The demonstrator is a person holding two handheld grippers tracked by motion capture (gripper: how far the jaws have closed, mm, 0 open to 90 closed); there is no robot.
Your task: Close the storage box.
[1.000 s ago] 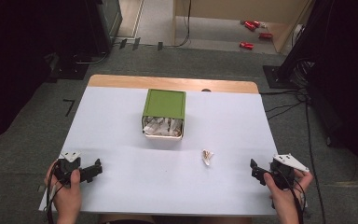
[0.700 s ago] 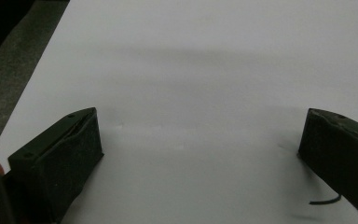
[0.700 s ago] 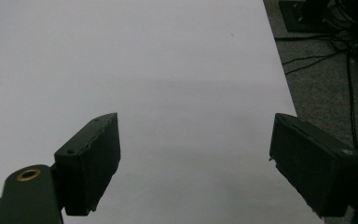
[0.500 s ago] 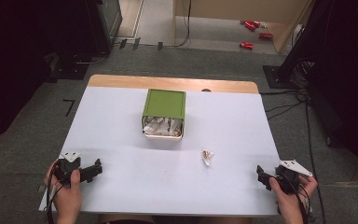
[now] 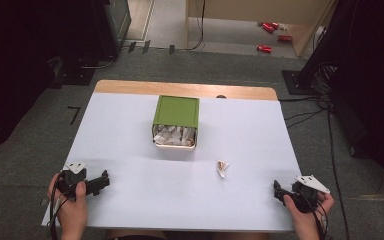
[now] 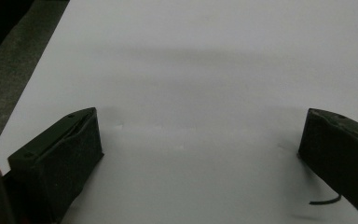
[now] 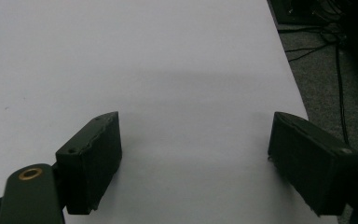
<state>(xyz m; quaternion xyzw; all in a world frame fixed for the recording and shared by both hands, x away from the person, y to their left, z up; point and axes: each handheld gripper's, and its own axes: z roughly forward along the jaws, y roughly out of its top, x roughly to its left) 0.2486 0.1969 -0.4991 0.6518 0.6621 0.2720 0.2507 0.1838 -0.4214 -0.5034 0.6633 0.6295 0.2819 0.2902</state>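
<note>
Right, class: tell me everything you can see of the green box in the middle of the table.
The green box is a small square container with flat, matt green sides, its material unclear. It appears tipped on its side, with its open mouth facing the person and showing a pale rim. Inside lies a heap of whitish crumpled scraps, too small to identify. It rests on the white table, near the far middle. Neither gripper touches it, and one small pale scrap lies apart, nearer the person's right.
</note>
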